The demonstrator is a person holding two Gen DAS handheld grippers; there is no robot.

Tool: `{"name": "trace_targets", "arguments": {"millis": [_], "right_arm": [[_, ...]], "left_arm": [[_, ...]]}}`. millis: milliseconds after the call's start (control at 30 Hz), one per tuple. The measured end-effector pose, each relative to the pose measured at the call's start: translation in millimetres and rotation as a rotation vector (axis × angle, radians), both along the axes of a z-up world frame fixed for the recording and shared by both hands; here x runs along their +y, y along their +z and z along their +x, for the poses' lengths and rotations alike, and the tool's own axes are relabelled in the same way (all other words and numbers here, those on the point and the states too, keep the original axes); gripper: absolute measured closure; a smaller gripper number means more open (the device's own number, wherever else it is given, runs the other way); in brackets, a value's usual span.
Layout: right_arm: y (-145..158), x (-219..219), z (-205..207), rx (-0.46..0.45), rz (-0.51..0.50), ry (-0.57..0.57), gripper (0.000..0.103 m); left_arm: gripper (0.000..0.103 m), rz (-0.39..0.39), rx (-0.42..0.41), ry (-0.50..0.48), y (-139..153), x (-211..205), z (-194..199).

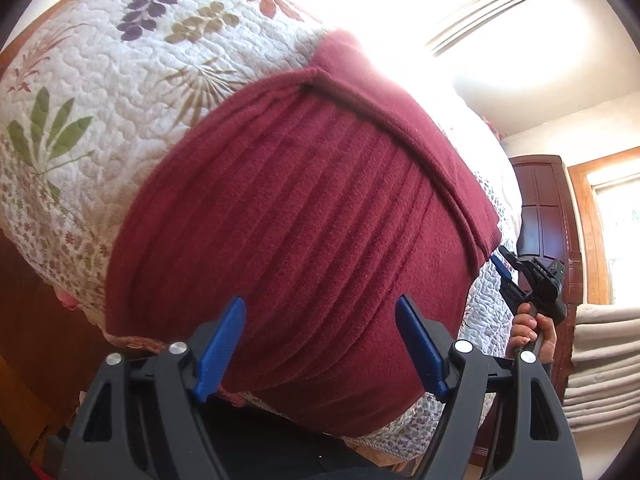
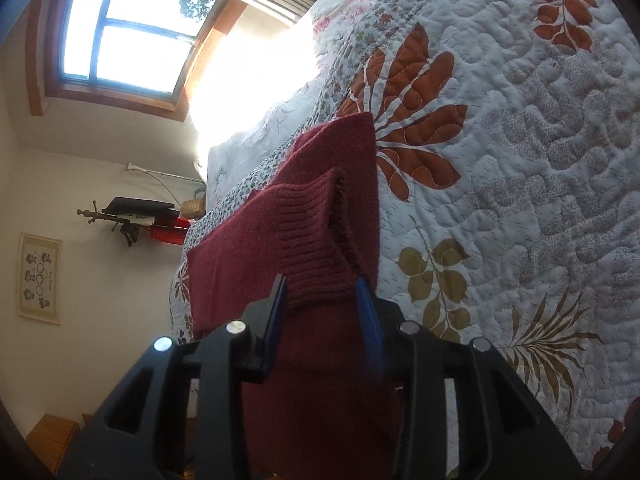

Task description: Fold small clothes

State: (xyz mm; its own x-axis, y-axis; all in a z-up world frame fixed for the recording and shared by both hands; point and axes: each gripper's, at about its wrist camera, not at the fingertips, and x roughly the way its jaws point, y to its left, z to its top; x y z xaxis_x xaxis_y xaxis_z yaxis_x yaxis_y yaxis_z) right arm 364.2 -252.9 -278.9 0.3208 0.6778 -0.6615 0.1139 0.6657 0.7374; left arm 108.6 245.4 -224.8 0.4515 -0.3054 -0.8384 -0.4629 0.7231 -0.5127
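Note:
A maroon ribbed sweater lies flat on a quilted floral bedspread. One sleeve is folded diagonally across its body. My left gripper is open just above the sweater's near hem, with nothing between its blue fingers. My right gripper, held by a hand, is at the sleeve's end. In the right wrist view the ribbed cuff fills the narrow gap of the right gripper, and both fingers press on it. The sweater's body lies beneath, on the bedspread.
The bed's edge runs just below the sweater's hem. A dark wooden cabinet and stacked pale bedding stand to the right of the bed. A window and a wall rack lie beyond the bed's far side.

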Motion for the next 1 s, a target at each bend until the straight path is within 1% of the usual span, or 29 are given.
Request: {"name": "trace_targets", "arguments": {"millis": [33,67,100,167,233,267,333,400,433,533,600,700,800,867,900,933,967,1000], "right_arm": [[6,-2,-8,-0.016,-0.006,0.009,0.061],[12,-3,-18,-0.028,-0.014,0.019,0.059],[16,-5,-29,-0.036,-0.024,0.029,0.055],[19,-6,-55,-0.037,-0.048,0.048,0.051],[17,-6,-86,-0.023,-0.062,0.057,0.050],[15,-5,-102,-0.011,-0.065,0.056,0.049],[10,0,-136,0.012,-0.069,0.055,0.047],[3,5,-169,0.046,-0.087,0.030,0.042],[-1,8,-185,0.072,-0.091,0.007,0.042],[-16,14,-227,0.165,-0.092,-0.061,0.042],[-18,20,-255,0.207,-0.087,-0.095,0.042],[-10,32,-289,0.222,-0.117,-0.116,0.042],[1,42,-314,0.226,-0.139,-0.142,0.042],[7,47,-327,0.221,-0.155,-0.157,0.042],[10,50,-333,0.218,-0.161,-0.166,0.042],[12,52,-339,0.215,-0.165,-0.174,0.042],[13,54,-345,0.214,-0.167,-0.182,0.042],[12,56,-350,0.214,-0.169,-0.191,0.042]], "left_arm": [[0.017,0.010,-0.005,0.025,3,9,-8],[0.016,0.017,-0.008,0.049,6,20,-17],[0.015,0.026,-0.011,0.071,8,30,-25],[0.014,0.032,-0.016,0.104,10,50,-40],[0.013,0.027,-0.015,0.105,5,70,-52],[0.013,0.028,-0.008,0.089,0,78,-55],[0.013,0.026,0.007,0.039,-17,92,-59],[0.013,-0.008,0.038,-0.031,-43,103,-61],[0.013,-0.022,0.060,-0.073,-57,105,-60],[0.013,-0.052,0.121,-0.230,-104,100,-56],[0.013,-0.083,0.150,-0.306,-130,97,-53],[0.013,-0.133,0.151,-0.371,-156,94,-47],[0.013,-0.170,0.168,-0.389,-176,96,-40],[0.018,-0.192,0.196,-0.389,-186,99,-37],[0.052,-0.210,0.214,-0.384,-190,102,-36],[0.074,-0.210,0.236,-0.379,-191,105,-35],[0.075,-0.207,0.235,-0.360,-189,109,-37],[0.078,-0.220,0.228,-0.334,-185,115,-39]]}}
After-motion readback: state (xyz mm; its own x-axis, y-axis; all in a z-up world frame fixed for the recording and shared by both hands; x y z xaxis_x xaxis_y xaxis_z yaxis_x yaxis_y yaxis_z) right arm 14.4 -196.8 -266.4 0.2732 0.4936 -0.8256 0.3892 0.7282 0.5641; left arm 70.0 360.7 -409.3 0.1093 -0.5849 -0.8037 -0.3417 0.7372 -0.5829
